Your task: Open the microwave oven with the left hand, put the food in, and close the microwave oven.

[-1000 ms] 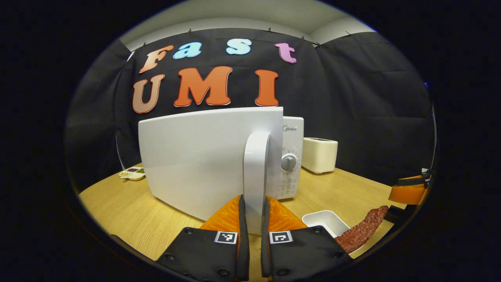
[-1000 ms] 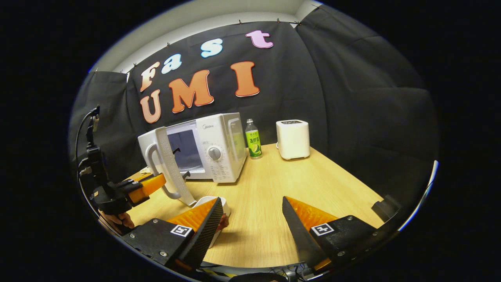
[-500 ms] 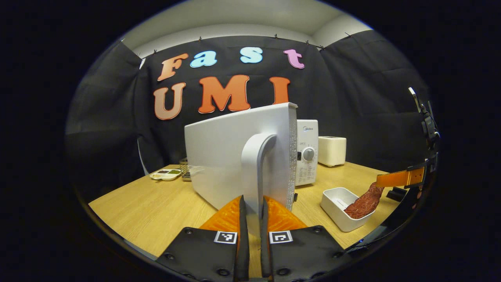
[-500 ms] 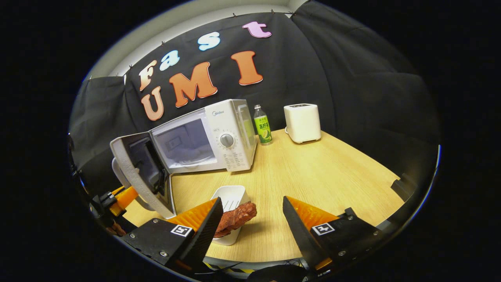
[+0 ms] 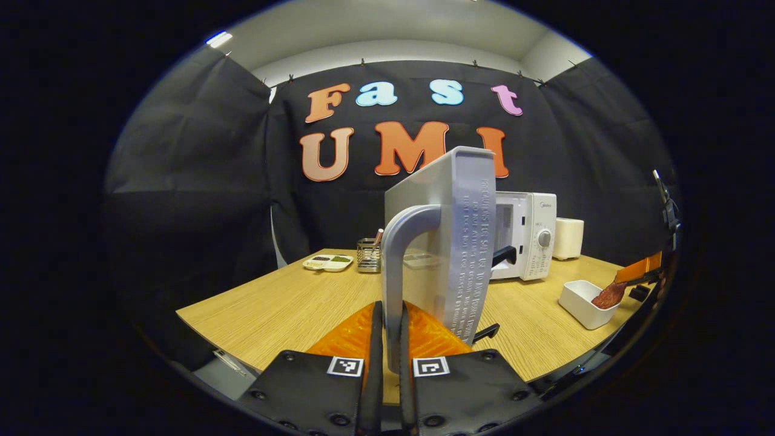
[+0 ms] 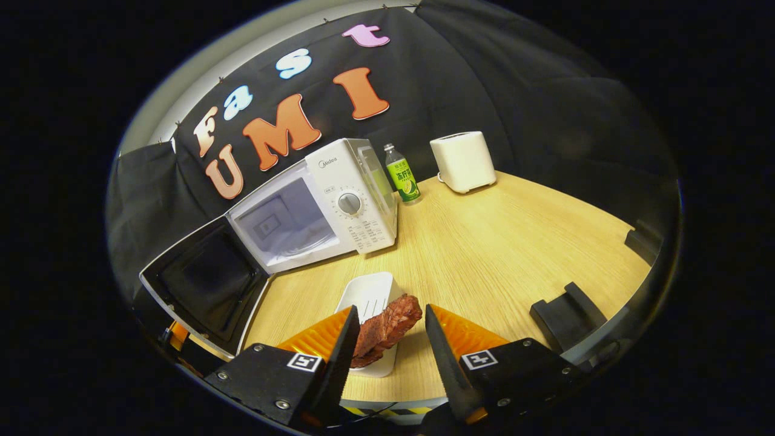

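Left gripper (image 5: 387,363) fingers clamped on the door handle (image 5: 395,266) of the microwave (image 6: 339,200), door swung wide. Right gripper (image 6: 387,339) fingers parted, straddling the meat (image 6: 387,330) in the white tray (image 6: 369,297) on the table (image 6: 514,242), contact unclear.

The white microwave oven (image 6: 339,200) has a smooth, slightly glossy plastic shell. Its swung-out door (image 5: 451,242) is matt on the outer face, with a smooth curved handle (image 5: 396,266) and a dark glossy inner window. The pale table (image 6: 514,242) ahead of both tools looks like matt wood grain. The reddish meat strip (image 6: 384,330) is rough and lies in a smooth white plastic tray (image 6: 369,297).
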### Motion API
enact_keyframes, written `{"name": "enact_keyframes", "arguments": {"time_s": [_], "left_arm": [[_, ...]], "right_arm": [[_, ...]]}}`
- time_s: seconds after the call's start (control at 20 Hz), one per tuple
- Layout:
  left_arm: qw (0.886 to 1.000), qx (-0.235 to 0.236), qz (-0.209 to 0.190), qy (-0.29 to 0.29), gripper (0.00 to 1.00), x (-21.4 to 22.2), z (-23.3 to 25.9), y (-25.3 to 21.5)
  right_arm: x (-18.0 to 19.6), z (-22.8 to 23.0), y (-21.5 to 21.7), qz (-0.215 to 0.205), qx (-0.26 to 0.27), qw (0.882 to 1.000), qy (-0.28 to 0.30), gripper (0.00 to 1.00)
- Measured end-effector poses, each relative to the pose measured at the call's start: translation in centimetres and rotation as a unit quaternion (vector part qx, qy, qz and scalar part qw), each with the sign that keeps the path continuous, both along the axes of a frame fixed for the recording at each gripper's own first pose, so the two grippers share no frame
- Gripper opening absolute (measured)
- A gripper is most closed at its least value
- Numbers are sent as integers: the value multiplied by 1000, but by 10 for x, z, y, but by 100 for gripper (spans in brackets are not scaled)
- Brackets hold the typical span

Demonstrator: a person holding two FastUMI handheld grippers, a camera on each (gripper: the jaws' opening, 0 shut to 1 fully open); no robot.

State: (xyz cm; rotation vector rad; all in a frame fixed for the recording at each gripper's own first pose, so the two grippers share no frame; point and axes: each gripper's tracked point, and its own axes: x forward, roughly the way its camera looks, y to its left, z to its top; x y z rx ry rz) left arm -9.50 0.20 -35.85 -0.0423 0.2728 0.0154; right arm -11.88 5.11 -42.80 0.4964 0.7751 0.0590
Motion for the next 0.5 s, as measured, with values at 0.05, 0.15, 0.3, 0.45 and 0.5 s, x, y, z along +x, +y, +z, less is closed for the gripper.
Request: {"name": "enact_keyframes", "arguments": {"time_s": [0.05,0.15,0.3,0.45,0.5], "left_arm": [[1000,1,0,3,18,-1,-1,9],[1000,-2,-4,3,53,-2,0,22],[1000,2,-16,4,82,0,-1,37],[999,-7,-29,12,84,0,-3,51],[999,-5,-31,13,94,-2,-3,56]], "right_arm": [[0,-1,3,-2,2,1000,3,66],[1,-5,4,-13,-8,1000,8,58],[5,-7,2,-28,-13,999,14,49],[4,-9,3,-41,3,999,24,44],[4,-9,2,-47,8,999,27,42]]}}
